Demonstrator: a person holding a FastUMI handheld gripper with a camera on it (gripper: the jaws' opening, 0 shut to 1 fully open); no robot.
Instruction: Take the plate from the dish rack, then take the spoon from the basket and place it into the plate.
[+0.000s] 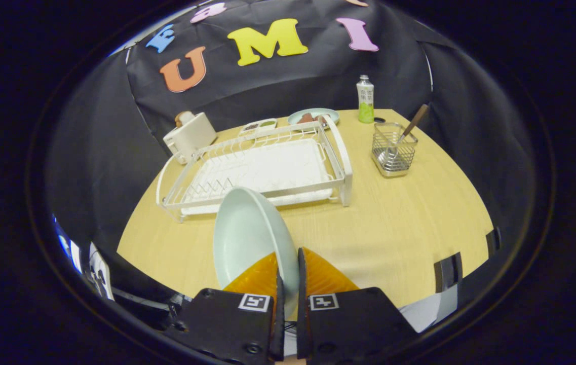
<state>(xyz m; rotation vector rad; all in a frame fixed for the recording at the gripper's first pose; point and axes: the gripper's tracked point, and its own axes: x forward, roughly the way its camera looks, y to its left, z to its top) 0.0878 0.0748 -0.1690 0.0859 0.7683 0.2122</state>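
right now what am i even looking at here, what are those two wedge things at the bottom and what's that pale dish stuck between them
This comes from a wide-angle camera mounted on a hand-held gripper, a two-fingered tool a person carries; no robot arm is involved. The camera looks forward along the fingers, which are the two wedges you see. Its jaws are closed on the rim of a pale plate, held on edge above the wooden table, so the plate is already out of the rack.

Just beyond the plate sits a white dish rack. To its right stands a small wire basket with a spoon leaning in it, still to be fetched. Farther back are a green-and-white bottle, another plate with food, a small tray and a white toaster.
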